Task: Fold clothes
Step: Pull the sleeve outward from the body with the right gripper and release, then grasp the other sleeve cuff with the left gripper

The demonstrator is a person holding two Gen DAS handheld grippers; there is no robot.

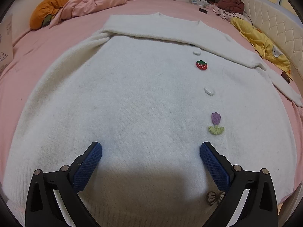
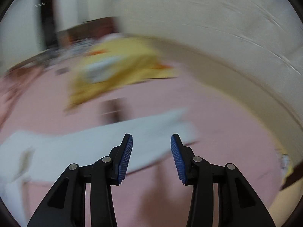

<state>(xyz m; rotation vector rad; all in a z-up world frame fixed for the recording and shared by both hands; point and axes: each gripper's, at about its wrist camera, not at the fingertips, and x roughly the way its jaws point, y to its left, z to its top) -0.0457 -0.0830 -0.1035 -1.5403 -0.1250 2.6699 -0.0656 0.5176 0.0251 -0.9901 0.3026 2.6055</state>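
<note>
- The white cardigan [image 1: 132, 98] lies flat and spread on the pink bed [image 1: 34, 56], front up, with a strawberry patch [image 1: 201, 64] and a purple tulip patch [image 1: 216, 123] down its button line. One sleeve [image 1: 189, 39] is folded across the chest; its cuff end reaches the garment's far edge.
- The left tool [image 1: 151, 151] hangs over the hem area, jaws wide apart, nothing between them.
- The right tool [image 2: 151, 151] has its jaws partly apart and empty; the white sleeve [image 2: 94, 141] lies beyond its fingertips, not gripped. This view is heavily blurred.
- A yellow garment [image 1: 265, 45] lies near the cardigan's edge, beside the padded headboard [image 1: 274, 19]; a pink duvet [image 1: 98, 0] is heaped at the far end.
- Risks, as I judge them: the fuzzy knit may bunch or drag if only one layer is pinched, undoing the crossed sleeve; a hasty reach with the right tool could snag the yellow garment instead.
</note>
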